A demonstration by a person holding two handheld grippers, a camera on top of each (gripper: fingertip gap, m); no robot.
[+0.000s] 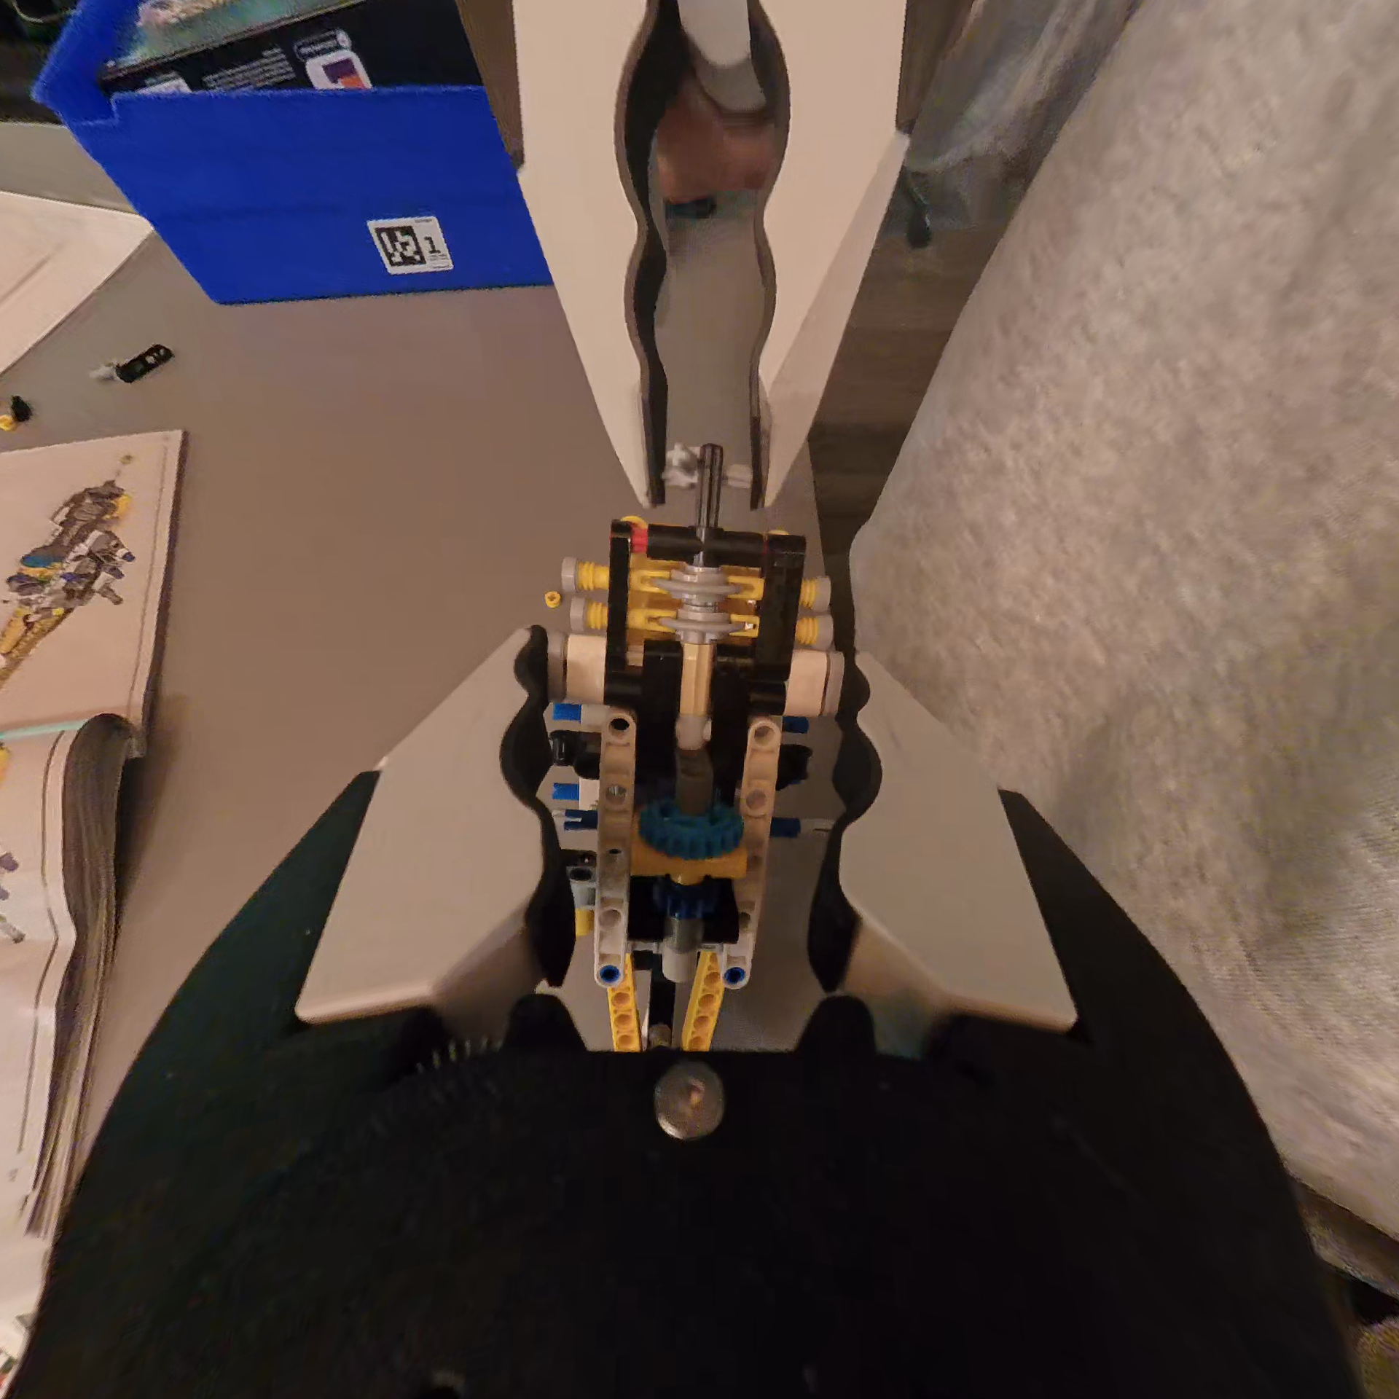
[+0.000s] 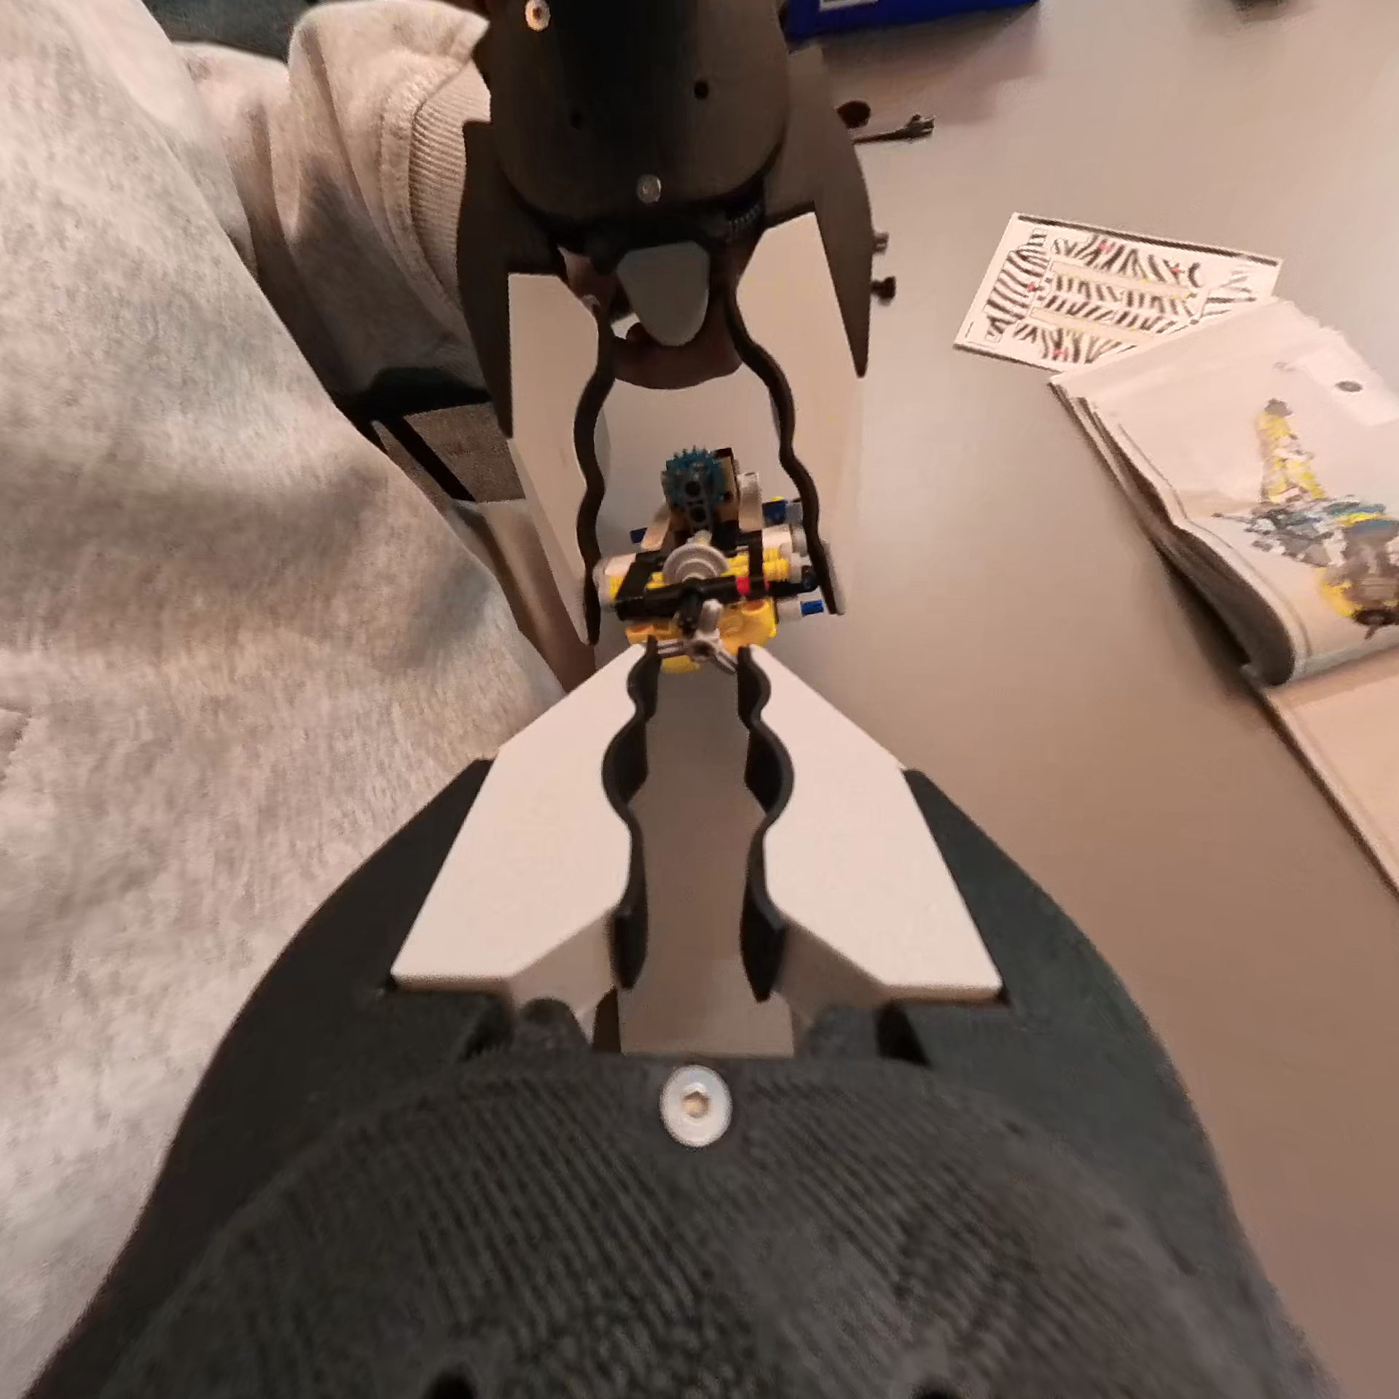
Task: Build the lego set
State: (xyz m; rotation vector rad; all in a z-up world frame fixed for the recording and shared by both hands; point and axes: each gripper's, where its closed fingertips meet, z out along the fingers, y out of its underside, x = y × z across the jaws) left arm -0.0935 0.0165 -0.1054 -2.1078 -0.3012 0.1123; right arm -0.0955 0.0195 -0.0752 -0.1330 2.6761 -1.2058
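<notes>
My left gripper [image 1: 696, 666] is shut on a lego assembly [image 1: 700, 757] of black, yellow, grey and tan parts with blue gears. A black axle [image 1: 710, 484] sticks out of its far end. My right gripper [image 2: 694, 658] faces it tip to tip and is shut on a small light grey piece [image 2: 708, 643], held at the axle's end against the assembly [image 2: 704, 575]. In the left wrist view the right gripper [image 1: 708, 492] comes in from the top with the grey piece [image 1: 681, 463] between its tips. The left gripper [image 2: 711, 606] shows at the top of the right wrist view.
A blue bin [image 1: 303, 189] holding a box stands at the back left. An open instruction booklet [image 1: 68, 606] [image 2: 1249, 515] and a sticker sheet [image 2: 1113, 291] lie on the grey table [image 1: 341, 530]. Small loose parts [image 1: 140, 363] lie nearby. A person's grey sleeve [image 2: 151, 530] is close beside the grippers.
</notes>
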